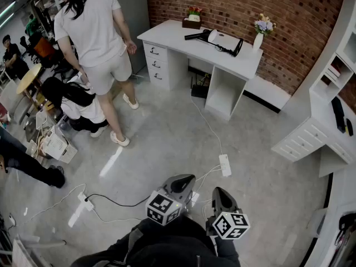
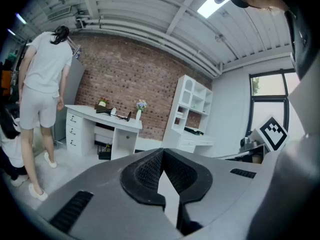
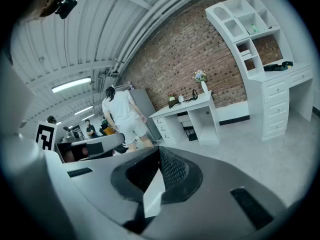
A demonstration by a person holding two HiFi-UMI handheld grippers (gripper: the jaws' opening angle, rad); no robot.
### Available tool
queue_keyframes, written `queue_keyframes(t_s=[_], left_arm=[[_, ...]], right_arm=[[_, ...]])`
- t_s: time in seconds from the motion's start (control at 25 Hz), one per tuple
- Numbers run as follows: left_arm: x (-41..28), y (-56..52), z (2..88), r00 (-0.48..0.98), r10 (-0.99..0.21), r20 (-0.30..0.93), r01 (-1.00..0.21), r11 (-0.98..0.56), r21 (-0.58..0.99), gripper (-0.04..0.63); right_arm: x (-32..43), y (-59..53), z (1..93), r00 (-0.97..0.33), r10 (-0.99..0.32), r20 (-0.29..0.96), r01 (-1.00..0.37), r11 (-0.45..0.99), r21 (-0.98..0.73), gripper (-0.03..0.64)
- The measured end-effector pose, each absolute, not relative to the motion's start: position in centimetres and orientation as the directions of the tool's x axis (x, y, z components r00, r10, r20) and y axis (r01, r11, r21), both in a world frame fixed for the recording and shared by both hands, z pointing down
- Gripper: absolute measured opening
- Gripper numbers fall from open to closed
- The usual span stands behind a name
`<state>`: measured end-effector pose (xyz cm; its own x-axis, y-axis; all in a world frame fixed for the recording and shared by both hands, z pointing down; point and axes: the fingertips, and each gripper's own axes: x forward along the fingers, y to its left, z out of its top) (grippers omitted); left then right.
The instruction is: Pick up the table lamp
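The table lamp [image 1: 218,40], black-armed with a white part, lies folded on the white desk [image 1: 183,38] against the brick wall, far across the floor from me. It appears small in the left gripper view [image 2: 116,114] and in the right gripper view [image 3: 184,99]. My left gripper [image 1: 185,181] and right gripper [image 1: 220,194] are held side by side low in the head view, both aimed toward the desk. Each is shut with nothing between its jaws, as the left gripper view [image 2: 162,152] and the right gripper view [image 3: 159,153] show.
A person in white [image 1: 97,38] stands left of the desk, and another person [image 1: 78,102] crouches beside them. A power strip [image 1: 225,164] and cables lie on the floor between me and the desk. A flower vase [image 1: 260,31] stands on the desk. A white shelf unit [image 1: 328,110] lines the right wall.
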<state>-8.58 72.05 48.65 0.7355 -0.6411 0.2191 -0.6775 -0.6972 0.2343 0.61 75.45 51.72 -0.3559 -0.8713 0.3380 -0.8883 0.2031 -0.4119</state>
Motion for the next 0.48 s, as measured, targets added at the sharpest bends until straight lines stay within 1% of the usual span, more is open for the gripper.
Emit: queue_keyframes(t_s=[0.28, 0.48], left_arm=[[-9.7, 73.1, 48.5, 0.718, -0.656, 0.233, -0.696, -0.672, 0.252, 0.007], [-9.7, 72.7, 48.9, 0.712, -0.658, 0.243, -0.702, -0.659, 0.272, 0.007]], right_arm=[[-1.2, 76.9, 51.4, -0.385, -0.859, 0.339, -0.878, 0.227, -0.422, 0.011], [-1.0, 76.1, 50.9, -0.381, -0.87, 0.312, -0.864, 0.216, -0.455, 0.012]])
